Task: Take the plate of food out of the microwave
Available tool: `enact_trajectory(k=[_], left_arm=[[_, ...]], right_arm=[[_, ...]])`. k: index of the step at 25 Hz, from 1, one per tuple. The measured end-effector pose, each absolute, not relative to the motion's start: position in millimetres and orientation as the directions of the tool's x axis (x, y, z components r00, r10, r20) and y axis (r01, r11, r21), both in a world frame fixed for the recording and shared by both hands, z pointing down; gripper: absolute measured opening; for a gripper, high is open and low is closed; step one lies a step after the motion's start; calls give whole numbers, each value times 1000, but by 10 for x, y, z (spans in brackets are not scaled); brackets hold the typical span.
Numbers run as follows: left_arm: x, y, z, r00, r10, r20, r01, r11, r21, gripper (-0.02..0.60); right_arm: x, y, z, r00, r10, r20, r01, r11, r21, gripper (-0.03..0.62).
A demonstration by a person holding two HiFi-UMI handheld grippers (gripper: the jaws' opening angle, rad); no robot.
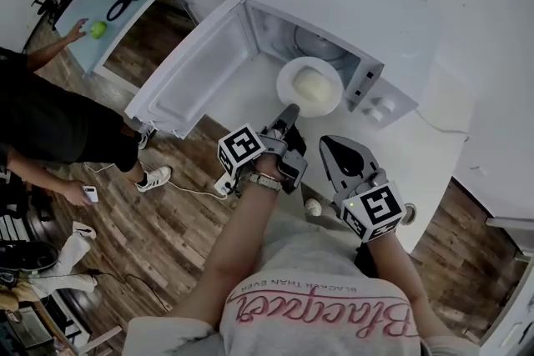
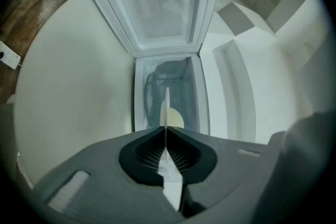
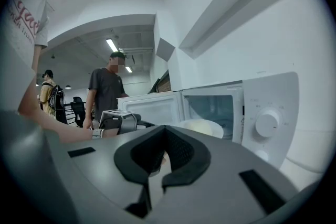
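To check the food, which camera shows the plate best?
Head view: plate seen from above, food on it. Left gripper view: just its rim, edge-on between the jaws. Right gripper view: low side glimpse.

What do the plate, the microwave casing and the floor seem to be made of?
Plate: likely glazed ceramic, white and smooth with a thin rim; melamine is possible. Microwave casing: white painted metal or plastic, even and matte. Floor: wood or wood-look laminate, brown planks with visible grain.
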State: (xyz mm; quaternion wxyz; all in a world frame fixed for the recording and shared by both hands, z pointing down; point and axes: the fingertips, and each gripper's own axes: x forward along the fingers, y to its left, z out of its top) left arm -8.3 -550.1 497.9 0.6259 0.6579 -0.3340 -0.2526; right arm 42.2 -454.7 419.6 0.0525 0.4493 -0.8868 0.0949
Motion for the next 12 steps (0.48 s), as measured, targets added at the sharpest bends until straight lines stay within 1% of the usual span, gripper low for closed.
enact_trajectory(k=[12], left_arm=[[-169, -5076, 4798, 630, -774, 57, -112, -18, 994, 17]], right_arm=[[393, -4209, 4077, -612, -778, 138, -790, 602, -111, 5]])
